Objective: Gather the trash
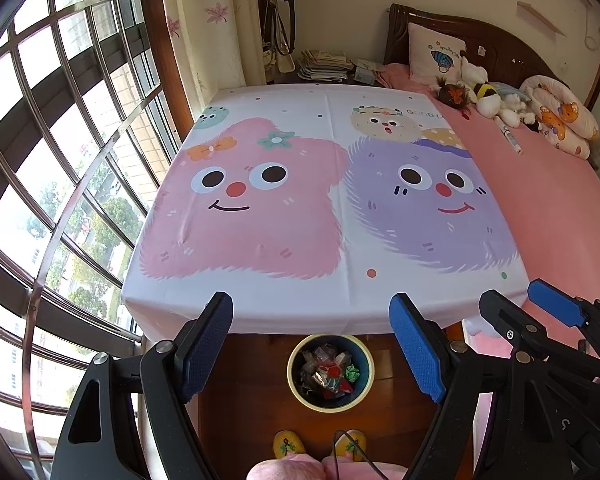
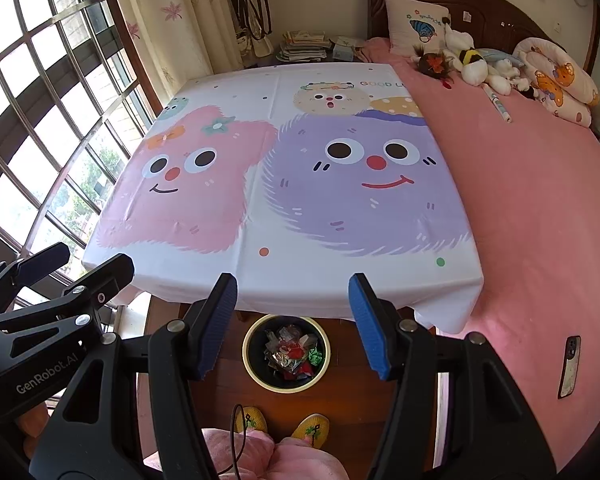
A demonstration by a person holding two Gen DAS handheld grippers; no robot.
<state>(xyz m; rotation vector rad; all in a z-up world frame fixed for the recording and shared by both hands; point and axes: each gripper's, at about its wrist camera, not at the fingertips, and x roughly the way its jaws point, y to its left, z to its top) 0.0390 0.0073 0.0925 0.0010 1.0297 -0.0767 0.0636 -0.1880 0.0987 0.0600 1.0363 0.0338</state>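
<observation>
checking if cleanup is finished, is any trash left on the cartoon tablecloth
No, the white cartoon-printed tablecloth shows only its print, and the crumpled wrappers lie in the round yellow-rimmed bin on the floor.

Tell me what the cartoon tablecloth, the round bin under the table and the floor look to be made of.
White cartoon-printed tablecloth: likely thin plastic or coated fabric, with a smooth sheen and sharp fold creases. Round bin with cream rim and dark inside: probably moulded plastic, smooth and even. Reddish-brown floor: looks like varnished wood planks, glossy with visible seams.

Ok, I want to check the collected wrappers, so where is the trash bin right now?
The trash bin stands on the wooden floor below the table's near edge, just ahead of the person's yellow slippers, low and central in both wrist views.
</observation>
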